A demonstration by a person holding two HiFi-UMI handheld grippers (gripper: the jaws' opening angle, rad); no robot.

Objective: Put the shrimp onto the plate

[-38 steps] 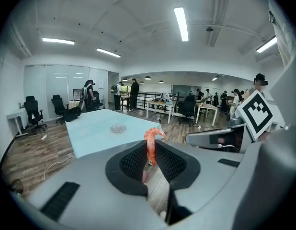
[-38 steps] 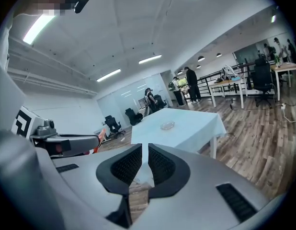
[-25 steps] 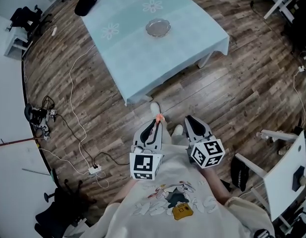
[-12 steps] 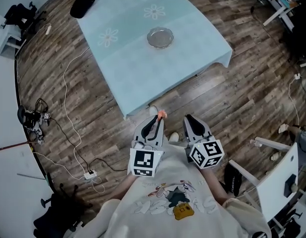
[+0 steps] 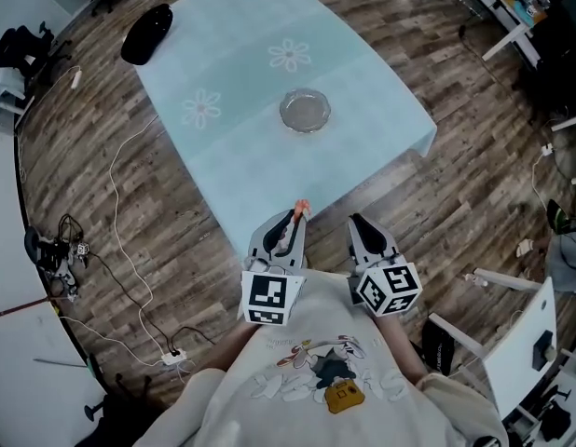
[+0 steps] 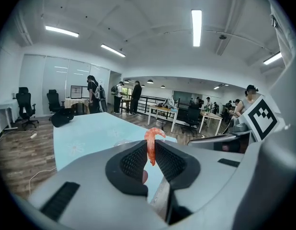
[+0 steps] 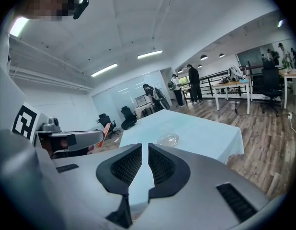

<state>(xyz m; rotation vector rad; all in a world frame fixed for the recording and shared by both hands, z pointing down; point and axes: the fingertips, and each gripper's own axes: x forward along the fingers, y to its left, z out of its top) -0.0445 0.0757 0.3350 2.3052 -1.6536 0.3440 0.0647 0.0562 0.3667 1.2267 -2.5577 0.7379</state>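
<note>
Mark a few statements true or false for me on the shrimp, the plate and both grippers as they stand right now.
1. The shrimp is clamped between the jaws of the left gripper. True.
2. The shrimp lies on the plate. False: the plate looks empty, and the shrimp is in the left gripper, short of the plate.
3. The right gripper holds a second shrimp. False: its jaws are nearly together with nothing between them.
4. The plate stands on the light blue tablecloth. True.
</note>
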